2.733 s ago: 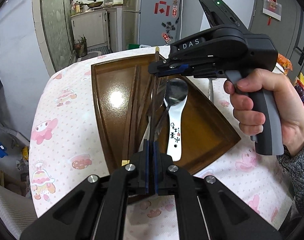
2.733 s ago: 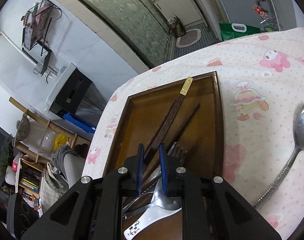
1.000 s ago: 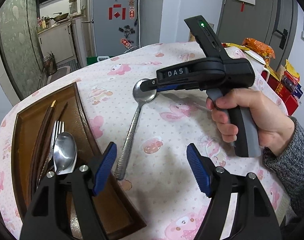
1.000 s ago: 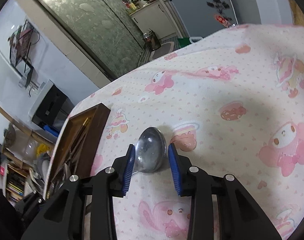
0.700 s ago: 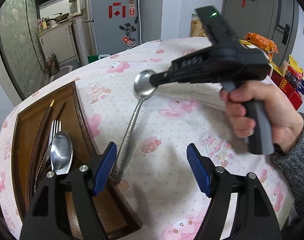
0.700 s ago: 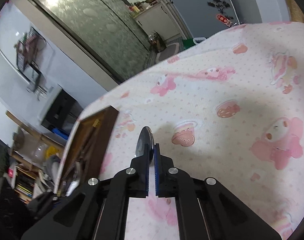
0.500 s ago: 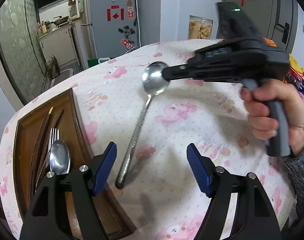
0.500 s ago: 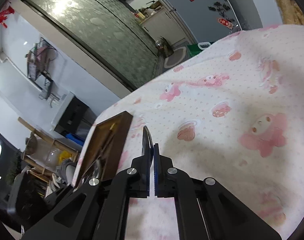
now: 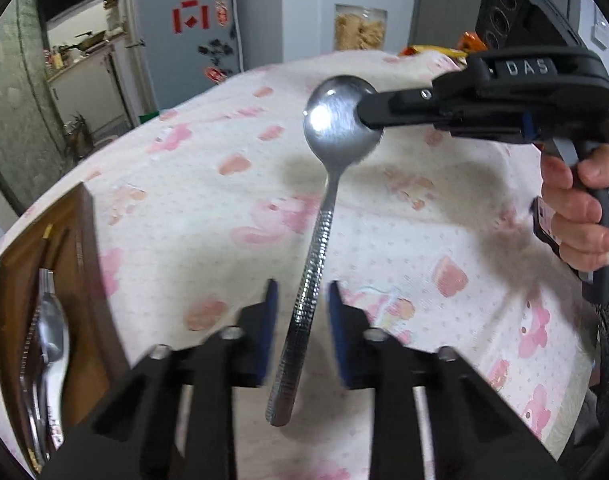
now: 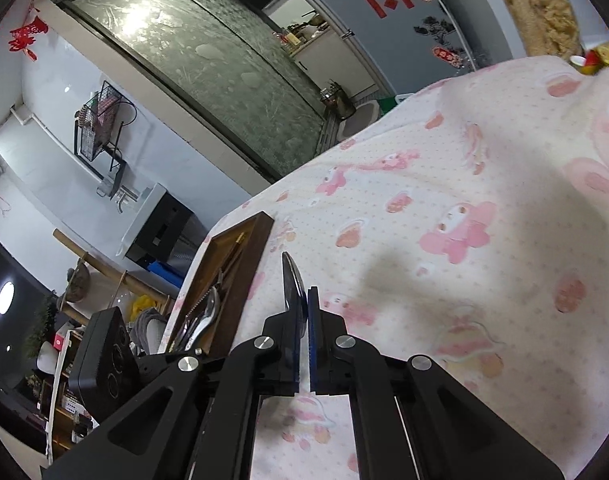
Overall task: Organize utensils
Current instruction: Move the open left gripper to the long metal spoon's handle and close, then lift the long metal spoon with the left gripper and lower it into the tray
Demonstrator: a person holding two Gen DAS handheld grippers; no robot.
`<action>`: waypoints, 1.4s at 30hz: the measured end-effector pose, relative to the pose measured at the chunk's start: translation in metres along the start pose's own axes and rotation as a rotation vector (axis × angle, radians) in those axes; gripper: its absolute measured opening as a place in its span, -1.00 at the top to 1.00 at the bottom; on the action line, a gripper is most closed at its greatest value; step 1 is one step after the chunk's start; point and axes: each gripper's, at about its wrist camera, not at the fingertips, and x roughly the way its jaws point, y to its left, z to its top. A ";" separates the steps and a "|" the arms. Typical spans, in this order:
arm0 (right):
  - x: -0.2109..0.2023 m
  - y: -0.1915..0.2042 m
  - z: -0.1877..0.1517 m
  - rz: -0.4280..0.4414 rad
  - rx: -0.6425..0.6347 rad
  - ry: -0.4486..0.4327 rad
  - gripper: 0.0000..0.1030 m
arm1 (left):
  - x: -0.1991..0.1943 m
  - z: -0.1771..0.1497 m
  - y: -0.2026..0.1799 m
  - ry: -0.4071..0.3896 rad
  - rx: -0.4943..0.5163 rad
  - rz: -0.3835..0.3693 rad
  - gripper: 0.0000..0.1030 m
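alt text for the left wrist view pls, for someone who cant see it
A metal spoon hangs above a pink cartoon-print tablecloth, its bowl pinched by the right gripper. Its textured handle runs down between the blue pads of the left gripper, which have just been closing around it. A wooden tray holding other utensils sits at left.

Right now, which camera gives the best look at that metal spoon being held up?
The left wrist view: the whole metal spoon shows, bowl pinched in the right gripper, textured handle hanging between the left gripper's blue pads. The right wrist view shows only the bowl's thin edge poking from its gripper.
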 end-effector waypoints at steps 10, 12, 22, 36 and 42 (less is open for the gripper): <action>0.002 -0.008 -0.006 -0.019 0.007 0.012 0.94 | 0.006 0.002 -0.008 0.024 0.019 -0.024 0.72; 0.002 -0.009 -0.007 -0.026 0.002 0.012 0.94 | 0.007 0.002 -0.009 0.029 0.023 -0.019 0.72; 0.004 -0.013 -0.008 -0.037 0.010 0.013 0.94 | 0.005 0.001 -0.011 0.033 0.027 -0.025 0.78; 0.010 -0.010 -0.009 -0.042 0.014 0.025 0.78 | -0.003 0.000 -0.013 0.016 0.022 -0.064 0.94; 0.015 -0.012 -0.011 -0.088 0.020 0.044 0.72 | -0.006 -0.003 -0.011 0.005 0.008 -0.071 0.94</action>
